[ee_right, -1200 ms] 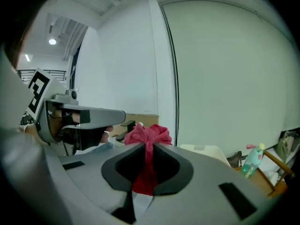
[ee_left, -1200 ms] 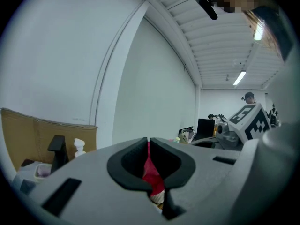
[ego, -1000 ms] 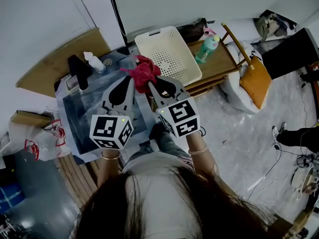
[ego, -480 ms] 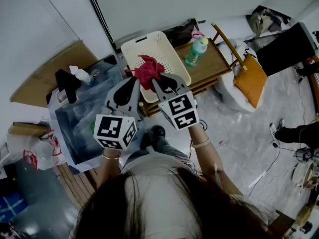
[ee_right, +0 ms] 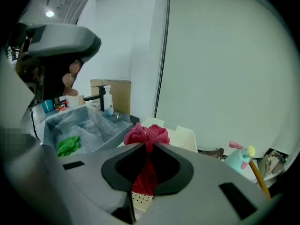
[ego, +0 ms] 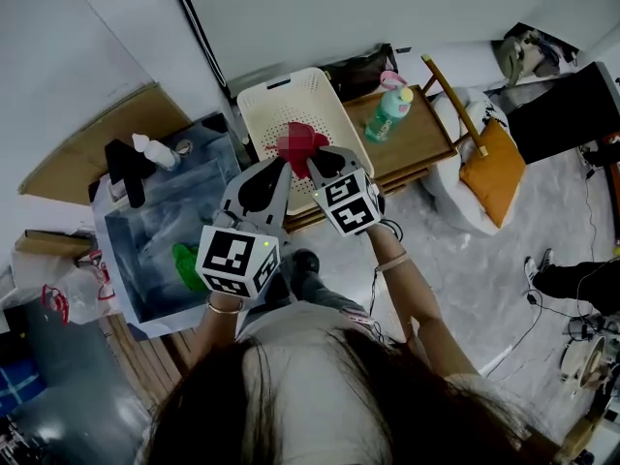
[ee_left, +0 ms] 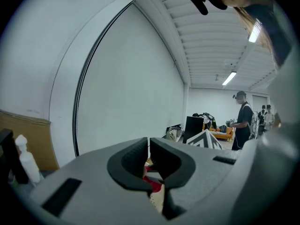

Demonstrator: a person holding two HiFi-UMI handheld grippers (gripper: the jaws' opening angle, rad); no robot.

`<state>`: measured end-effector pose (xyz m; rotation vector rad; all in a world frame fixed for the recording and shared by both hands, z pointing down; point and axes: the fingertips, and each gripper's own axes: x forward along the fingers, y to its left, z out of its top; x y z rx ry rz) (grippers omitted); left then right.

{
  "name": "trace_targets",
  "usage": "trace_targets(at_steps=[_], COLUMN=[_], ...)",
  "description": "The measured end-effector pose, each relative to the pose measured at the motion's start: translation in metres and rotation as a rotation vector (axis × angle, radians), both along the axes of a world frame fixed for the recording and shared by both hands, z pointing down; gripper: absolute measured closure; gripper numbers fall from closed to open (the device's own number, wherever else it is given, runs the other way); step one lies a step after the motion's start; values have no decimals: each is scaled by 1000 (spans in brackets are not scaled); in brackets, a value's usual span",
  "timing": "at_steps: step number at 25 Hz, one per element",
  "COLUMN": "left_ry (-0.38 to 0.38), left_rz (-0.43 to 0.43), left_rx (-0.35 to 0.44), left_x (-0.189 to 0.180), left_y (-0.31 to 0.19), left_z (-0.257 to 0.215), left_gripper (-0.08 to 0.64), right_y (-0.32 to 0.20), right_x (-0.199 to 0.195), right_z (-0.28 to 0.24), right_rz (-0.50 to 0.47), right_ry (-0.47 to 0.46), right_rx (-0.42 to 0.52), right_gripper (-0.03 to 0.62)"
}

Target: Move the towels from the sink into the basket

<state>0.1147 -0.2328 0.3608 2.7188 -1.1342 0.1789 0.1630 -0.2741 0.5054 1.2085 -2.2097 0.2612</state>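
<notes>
My right gripper (ego: 312,161) is shut on a red towel (ego: 300,141), which bunches above the fingertips and hangs down between the jaws (ee_right: 146,136). The towel hangs over the near part of the white perforated basket (ego: 262,114), whose rim also shows in the right gripper view (ee_right: 185,137). My left gripper (ego: 281,169) is close beside the right one, jaws shut with nothing pinched (ee_left: 149,144). A green towel (ego: 188,264) lies in the plastic-lined sink (ego: 160,216) to the left, also seen from the right gripper (ee_right: 69,145).
The basket stands on a low wooden bench (ego: 426,134) together with a teal bottle (ego: 390,108). A black faucet (ego: 121,168) and a white dispenser (ego: 153,149) are at the sink's back. An orange bag (ego: 494,168) leans at the right.
Both grippers have moved with the red towel from the sink's edge to above the basket. The right gripper's grip has stayed the same.
</notes>
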Motion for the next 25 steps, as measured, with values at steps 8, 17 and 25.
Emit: trace_targets(at_steps=[8,17,25], left_ry=[-9,-26,-35], left_rz=[-29,-78,-116], left_rx=[-22,-43,-44], left_x=[4,-5,-18], left_y=[-8,-16,-18], left_z=[8,16,17], left_gripper=[551,551,551], right_y=[-24,-47,-47], right_x=[-2,-2,-7], right_z=[60,118,127], right_rz=[-87,-171,-139], right_ry=[101,226,173], right_rx=[-134,-275,-306], right_gripper=[529,523,452])
